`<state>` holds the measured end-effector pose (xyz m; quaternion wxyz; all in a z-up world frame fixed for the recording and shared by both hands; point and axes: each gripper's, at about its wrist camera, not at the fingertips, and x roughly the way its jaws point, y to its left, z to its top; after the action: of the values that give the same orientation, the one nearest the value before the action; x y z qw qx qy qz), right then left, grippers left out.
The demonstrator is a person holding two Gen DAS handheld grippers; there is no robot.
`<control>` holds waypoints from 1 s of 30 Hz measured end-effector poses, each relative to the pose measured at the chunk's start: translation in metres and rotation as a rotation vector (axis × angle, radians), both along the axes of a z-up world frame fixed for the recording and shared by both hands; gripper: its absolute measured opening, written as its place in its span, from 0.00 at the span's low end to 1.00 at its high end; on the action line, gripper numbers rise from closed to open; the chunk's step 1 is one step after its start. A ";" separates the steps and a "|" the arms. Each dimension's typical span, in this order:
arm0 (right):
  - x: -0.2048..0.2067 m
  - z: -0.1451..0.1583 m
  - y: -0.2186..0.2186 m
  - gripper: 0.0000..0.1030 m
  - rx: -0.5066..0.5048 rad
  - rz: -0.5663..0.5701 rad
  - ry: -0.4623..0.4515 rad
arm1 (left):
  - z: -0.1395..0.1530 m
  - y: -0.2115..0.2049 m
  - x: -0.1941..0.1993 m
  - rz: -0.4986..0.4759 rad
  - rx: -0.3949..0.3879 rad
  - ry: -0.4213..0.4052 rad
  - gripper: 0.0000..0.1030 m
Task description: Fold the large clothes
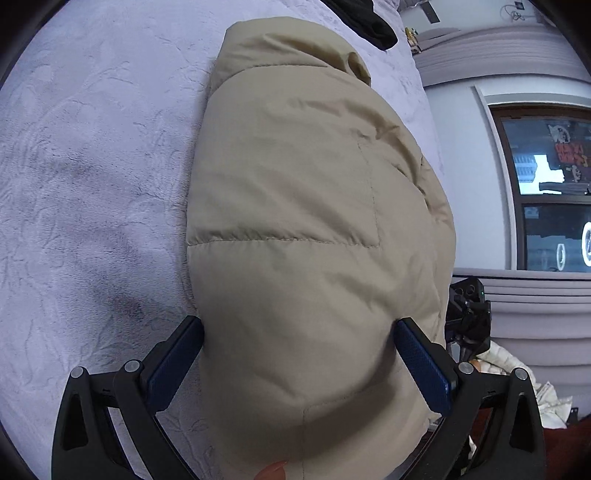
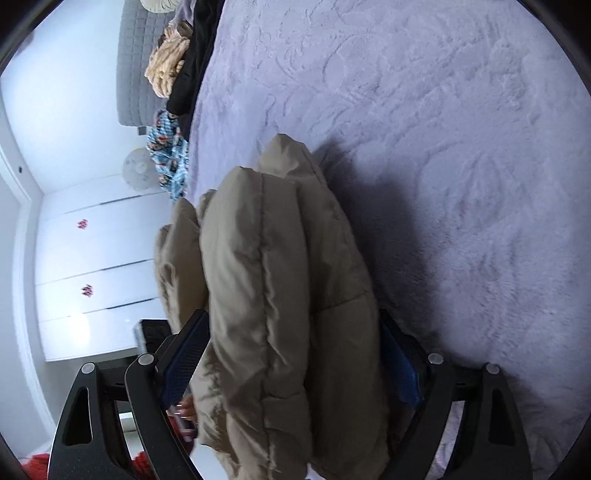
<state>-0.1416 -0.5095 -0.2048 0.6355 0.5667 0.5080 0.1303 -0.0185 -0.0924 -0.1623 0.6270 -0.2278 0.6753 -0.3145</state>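
Observation:
A beige puffer jacket (image 1: 306, 206) is bunched into a thick folded bundle over a lilac fleece bed cover (image 1: 92, 166). My left gripper (image 1: 299, 332) has its blue-padded fingers (image 1: 173, 362) pressed on either side of the bundle's near end, shut on it. In the right wrist view the same jacket (image 2: 280, 295) hangs in stacked puffy folds above the bed cover (image 2: 461, 147), casting a shadow. My right gripper (image 2: 291, 350) is shut on the thick folds, one pad (image 2: 184, 354) on each side.
Black clothing (image 1: 373, 22) lies at the far end of the bed. A window (image 1: 550, 184) and radiator-like ribs are at the right. In the right wrist view, a tan plush item (image 2: 166, 66), black garment (image 2: 195, 55), patterned blue fabric (image 2: 170, 158) and white wardrobe doors (image 2: 92, 266) are to the left.

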 end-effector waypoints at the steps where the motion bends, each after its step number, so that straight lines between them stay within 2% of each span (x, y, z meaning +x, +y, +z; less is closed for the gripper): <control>1: 0.002 0.001 0.000 0.92 0.035 -0.017 -0.026 | -0.003 0.000 0.001 -0.004 -0.014 0.005 1.00; 2: 0.004 0.004 0.001 1.00 0.061 -0.019 -0.051 | -0.005 0.000 0.002 -0.009 -0.021 0.005 1.00; 4: 0.011 0.011 0.007 1.00 0.063 0.008 -0.082 | -0.007 -0.001 0.002 -0.019 -0.032 0.002 1.00; 6: 0.021 0.020 0.019 1.00 -0.004 0.105 -0.087 | -0.009 -0.002 0.004 -0.028 -0.037 -0.001 1.00; 8: 0.035 0.028 0.038 1.00 -0.125 0.265 -0.075 | -0.010 -0.006 0.002 -0.044 -0.029 -0.016 1.00; 11: 0.049 0.031 0.059 1.00 -0.213 0.399 -0.051 | -0.004 -0.008 0.006 -0.073 -0.014 -0.059 1.00; 16: 0.058 0.023 0.064 1.00 -0.223 0.425 -0.008 | -0.015 -0.013 0.010 -0.106 -0.007 -0.051 1.00; 21: 0.057 0.007 0.068 1.00 -0.196 0.407 0.069 | -0.026 -0.027 0.009 -0.089 -0.010 -0.016 1.00; 25: 0.057 0.001 0.072 1.00 -0.193 0.381 0.113 | -0.015 -0.046 0.003 -0.078 0.060 -0.043 1.00; 26: 0.058 0.000 0.073 0.99 -0.190 0.373 0.127 | -0.010 -0.049 0.001 -0.071 0.082 -0.059 0.95; 27: 0.058 0.001 0.074 0.97 -0.194 0.365 0.135 | -0.002 -0.053 -0.002 -0.063 0.109 -0.085 0.90; 29: 0.058 0.007 0.075 0.72 -0.192 0.352 0.133 | 0.015 -0.060 -0.008 -0.061 0.154 -0.149 0.79; 30: 0.057 0.010 0.074 0.67 -0.188 0.342 0.127 | 0.024 -0.062 -0.011 -0.063 0.163 -0.178 0.73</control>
<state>-0.0845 -0.4351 -0.1943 0.6209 0.4176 0.6458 0.1521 -0.0300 -0.1546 -0.1386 0.6907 -0.1262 0.6471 -0.2971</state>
